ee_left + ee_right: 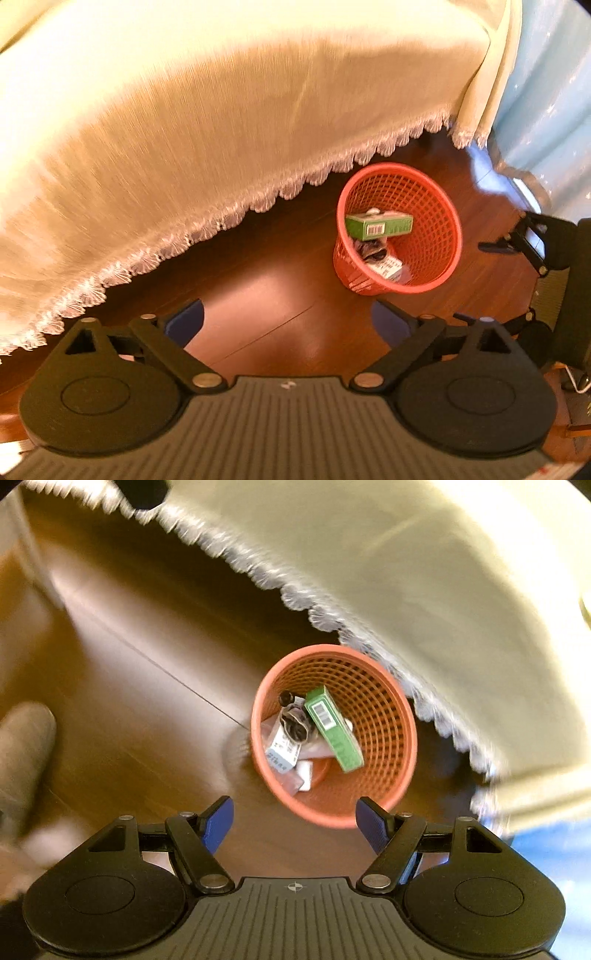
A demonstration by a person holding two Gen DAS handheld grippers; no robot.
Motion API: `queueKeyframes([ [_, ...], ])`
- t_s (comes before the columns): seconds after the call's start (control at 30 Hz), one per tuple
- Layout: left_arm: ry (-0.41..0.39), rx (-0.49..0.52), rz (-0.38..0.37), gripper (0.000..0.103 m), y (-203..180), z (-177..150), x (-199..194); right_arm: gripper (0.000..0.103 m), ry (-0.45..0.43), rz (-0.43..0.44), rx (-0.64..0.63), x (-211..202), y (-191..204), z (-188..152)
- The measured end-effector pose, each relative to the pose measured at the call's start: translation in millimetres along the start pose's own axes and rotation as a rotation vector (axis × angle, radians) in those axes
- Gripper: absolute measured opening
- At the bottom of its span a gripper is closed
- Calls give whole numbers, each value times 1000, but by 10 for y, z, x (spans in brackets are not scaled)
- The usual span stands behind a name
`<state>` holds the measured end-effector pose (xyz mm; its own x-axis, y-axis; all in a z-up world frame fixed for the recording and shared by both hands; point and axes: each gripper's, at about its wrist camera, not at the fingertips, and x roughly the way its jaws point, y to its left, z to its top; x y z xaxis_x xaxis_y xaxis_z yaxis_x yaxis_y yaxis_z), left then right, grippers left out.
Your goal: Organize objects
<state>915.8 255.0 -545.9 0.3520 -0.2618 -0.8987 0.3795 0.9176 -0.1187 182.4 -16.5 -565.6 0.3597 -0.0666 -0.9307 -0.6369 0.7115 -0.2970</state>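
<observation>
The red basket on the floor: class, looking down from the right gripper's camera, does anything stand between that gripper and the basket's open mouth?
Nothing visible does. The right gripper is open and empty, and the red basket lies clear below it. The fringed cloth hangs beside the rim, not over the mouth. The green box already lies inside.

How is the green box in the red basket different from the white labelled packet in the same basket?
The green box is long, rigid and bright green; the white packet is shorter, flatter and pale with dark print. The green box leans across the top of the pile, the white packet lies lower, partly covered. Both show printed labels and both sit inside the red basket.
</observation>
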Motion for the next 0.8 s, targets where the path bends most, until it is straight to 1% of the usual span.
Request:
queueKeyframes([
  [0.13, -9, -28, -4, 102, -34, 118, -385, 70, 15, 21, 109, -455, -133, 32],
  [0.27, -8, -41, -1, 102, -63, 227, -751, 70, 35, 55, 216, -892, -271, 73],
  [0.4, 1, -74, -9, 102, -89, 328, -1111, 70, 59, 90, 330, -1310, -411, 116],
  [0.67, 3, -100, -22, 102, -189, 512, -1835, 70, 64, 129, 485, -2139, -655, 179],
  [0.8, -13, -98, -17, 102, -258, 589, -2195, 70, 53, 124, 538, -2531, -766, 246],
])
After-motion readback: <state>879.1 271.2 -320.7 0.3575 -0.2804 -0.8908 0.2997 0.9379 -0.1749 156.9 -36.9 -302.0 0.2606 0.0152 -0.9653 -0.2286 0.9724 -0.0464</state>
